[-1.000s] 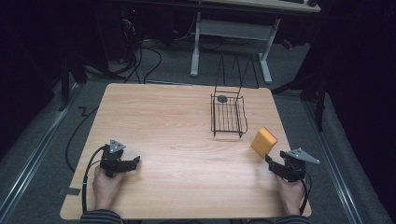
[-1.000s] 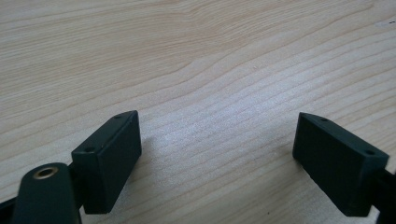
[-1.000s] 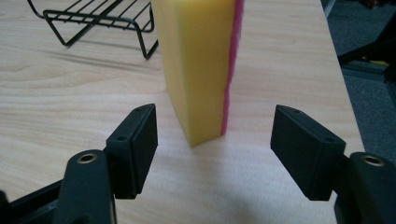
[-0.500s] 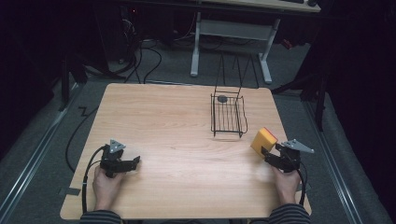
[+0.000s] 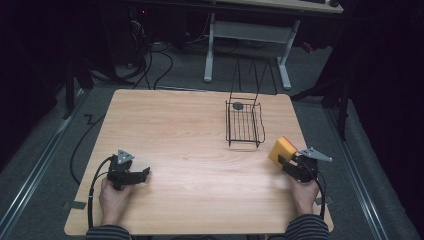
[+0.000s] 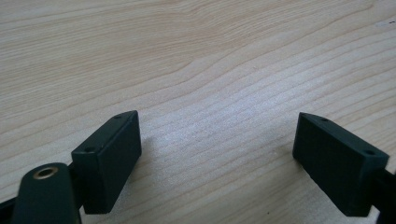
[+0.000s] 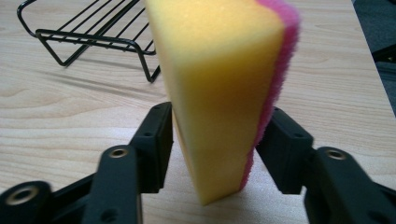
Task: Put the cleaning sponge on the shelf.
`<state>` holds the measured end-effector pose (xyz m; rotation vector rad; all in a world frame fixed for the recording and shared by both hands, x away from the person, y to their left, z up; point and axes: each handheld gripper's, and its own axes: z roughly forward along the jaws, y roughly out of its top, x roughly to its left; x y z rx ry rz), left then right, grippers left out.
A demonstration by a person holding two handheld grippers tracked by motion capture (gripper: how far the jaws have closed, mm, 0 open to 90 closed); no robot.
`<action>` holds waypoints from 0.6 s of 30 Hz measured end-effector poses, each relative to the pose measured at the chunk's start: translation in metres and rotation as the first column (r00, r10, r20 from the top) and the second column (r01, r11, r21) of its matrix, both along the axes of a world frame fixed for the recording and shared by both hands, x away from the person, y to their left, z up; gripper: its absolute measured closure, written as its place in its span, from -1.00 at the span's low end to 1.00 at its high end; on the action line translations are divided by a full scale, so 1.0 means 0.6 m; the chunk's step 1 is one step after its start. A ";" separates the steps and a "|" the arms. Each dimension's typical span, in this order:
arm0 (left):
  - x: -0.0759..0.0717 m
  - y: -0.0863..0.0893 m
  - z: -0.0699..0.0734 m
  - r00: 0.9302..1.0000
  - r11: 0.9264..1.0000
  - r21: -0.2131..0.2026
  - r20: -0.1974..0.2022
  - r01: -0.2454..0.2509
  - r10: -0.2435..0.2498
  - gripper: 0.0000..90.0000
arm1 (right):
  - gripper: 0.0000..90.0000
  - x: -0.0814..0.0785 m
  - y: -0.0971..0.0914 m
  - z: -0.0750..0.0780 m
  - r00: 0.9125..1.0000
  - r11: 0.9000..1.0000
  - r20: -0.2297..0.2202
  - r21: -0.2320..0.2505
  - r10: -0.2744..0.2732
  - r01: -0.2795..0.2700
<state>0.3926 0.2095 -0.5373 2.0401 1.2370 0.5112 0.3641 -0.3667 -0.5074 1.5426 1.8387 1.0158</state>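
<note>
Sponge caught.
My right gripper (image 7: 215, 140) has just closed its jaws on the sponge (image 7: 224, 84) between them; lifting comes next.

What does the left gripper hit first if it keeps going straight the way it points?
Probably nothing on the table: the left gripper, jaws open and empty, points right across bare table. The right gripper, shut on the sponge, sits far along, likely off that line.

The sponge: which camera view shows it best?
The right gripper view: the sponge stands close between the right gripper jaws, yellow foam and pink layer clear. The high view shows it small; the left gripper view shows bare table.
</note>
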 end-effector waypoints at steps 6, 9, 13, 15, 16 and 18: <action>0.000 0.000 0.000 1.000 1.000 0.000 0.000 0.000 0.000 -0.65 | 0.25 -0.001 0.001 0.000 1.000 1.000 0.002 -0.008 0.015 -0.015; 0.000 0.000 0.000 1.000 1.000 0.000 0.000 0.000 0.000 -0.65 | 0.28 -0.003 0.004 0.002 1.000 1.000 0.003 -0.011 0.022 -0.022; 0.000 0.000 0.000 1.000 1.000 0.000 0.000 0.000 0.000 -0.65 | 0.30 -0.007 0.004 0.006 0.999 0.999 0.014 -0.022 0.039 -0.038; 0.000 0.000 0.000 1.000 1.000 0.000 0.000 0.000 0.000 -0.65 | 0.30 -0.009 0.005 0.008 0.999 0.999 0.011 -0.018 0.037 -0.037; 0.000 0.000 0.000 1.000 1.000 0.000 0.000 0.000 0.000 -0.65 | 0.30 -0.012 0.005 0.011 0.999 0.999 0.016 -0.021 0.045 -0.045; 0.000 0.000 0.000 1.000 1.000 0.000 0.000 0.000 0.000 -0.65 | 0.30 -0.014 0.005 0.012 0.999 0.999 0.018 -0.022 0.047 -0.047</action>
